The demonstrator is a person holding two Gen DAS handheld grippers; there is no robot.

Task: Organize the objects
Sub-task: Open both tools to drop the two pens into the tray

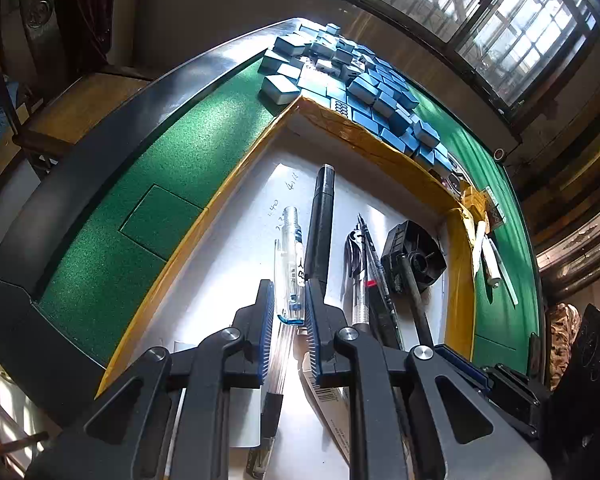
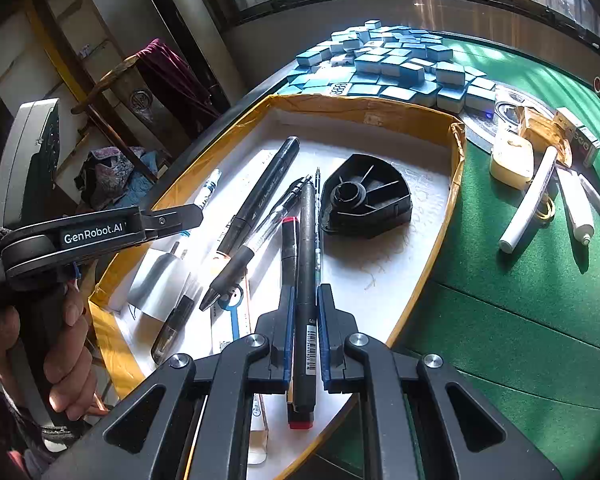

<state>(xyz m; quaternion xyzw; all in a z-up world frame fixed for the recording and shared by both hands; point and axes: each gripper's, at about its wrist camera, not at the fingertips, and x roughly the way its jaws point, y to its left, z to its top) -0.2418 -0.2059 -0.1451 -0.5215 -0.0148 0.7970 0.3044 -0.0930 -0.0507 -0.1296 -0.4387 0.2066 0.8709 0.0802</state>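
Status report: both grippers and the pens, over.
Left gripper open around clear pen. Right gripper around black pen, grip unclear. Both over tray.

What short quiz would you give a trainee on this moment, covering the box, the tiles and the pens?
1. True or false: the blue tiles are piled inside the box.
2. What sits between the fingers of the right tool? A) a black pen B) a tile C) a white marker
3. Fill in: the white marker lies on the green ___, outside the box.

Key
1. False: the tiles are on the table, beyond the box's far wall.
2. A
3. table
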